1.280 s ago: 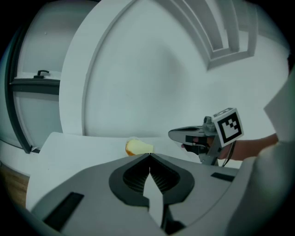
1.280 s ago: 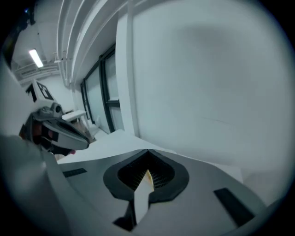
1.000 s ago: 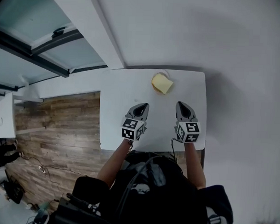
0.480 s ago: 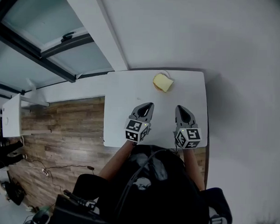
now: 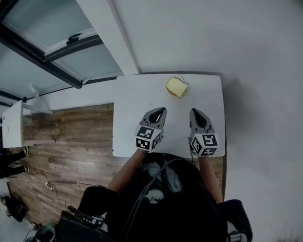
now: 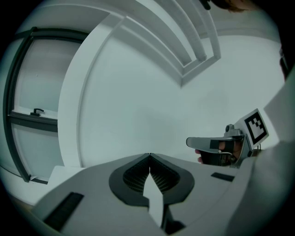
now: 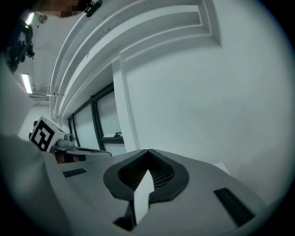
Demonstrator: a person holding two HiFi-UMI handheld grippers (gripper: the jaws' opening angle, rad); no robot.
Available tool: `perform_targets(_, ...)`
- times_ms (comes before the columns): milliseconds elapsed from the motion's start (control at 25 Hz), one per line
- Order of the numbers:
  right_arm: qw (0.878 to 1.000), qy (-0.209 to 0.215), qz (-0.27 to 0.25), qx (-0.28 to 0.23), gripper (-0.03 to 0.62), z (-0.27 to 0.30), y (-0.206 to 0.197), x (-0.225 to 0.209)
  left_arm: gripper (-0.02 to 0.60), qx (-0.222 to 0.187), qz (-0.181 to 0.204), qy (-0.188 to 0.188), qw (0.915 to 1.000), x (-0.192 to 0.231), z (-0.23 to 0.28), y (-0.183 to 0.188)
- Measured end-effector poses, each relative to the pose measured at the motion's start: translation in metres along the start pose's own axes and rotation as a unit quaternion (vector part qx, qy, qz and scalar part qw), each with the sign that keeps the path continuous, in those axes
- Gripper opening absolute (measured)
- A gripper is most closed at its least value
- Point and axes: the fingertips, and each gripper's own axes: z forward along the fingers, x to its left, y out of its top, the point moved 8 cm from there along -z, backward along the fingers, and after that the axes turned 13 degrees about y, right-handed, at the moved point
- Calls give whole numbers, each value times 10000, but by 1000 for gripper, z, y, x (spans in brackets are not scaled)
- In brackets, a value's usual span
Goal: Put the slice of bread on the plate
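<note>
A yellowish slice of bread [image 5: 176, 87] lies at the far edge of the white table [image 5: 135, 97], on what looks like a white plate whose rim [image 5: 181, 79] shows just behind it. My left gripper [image 5: 160, 111] hangs over the table's near half, shut and empty, well short of the bread. My right gripper [image 5: 193, 112] is beside it, also shut and empty. In the left gripper view the jaws [image 6: 149, 156] meet in front of a bare wall, with the right gripper [image 6: 190, 142] at the side. In the right gripper view the jaws [image 7: 148, 151] are closed and the left gripper [image 7: 107, 152] shows at the left.
The table stands against a white wall [image 5: 233, 41]. Wooden floor [image 5: 66, 135] lies to its left, with window frames [image 5: 49, 55] beyond. Another white table [image 5: 12, 124] stands at the far left. The person's body fills the lower middle of the head view.
Both grippers have risen a little over the table's near half and stay shut. The bread has not moved.
</note>
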Motion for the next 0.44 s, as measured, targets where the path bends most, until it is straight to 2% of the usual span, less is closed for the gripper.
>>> perform_targets(440, 9999, 64, -15, 109, 8, 0, -2, 6, 6, 19, -85, -51, 9999, 0, -2, -1)
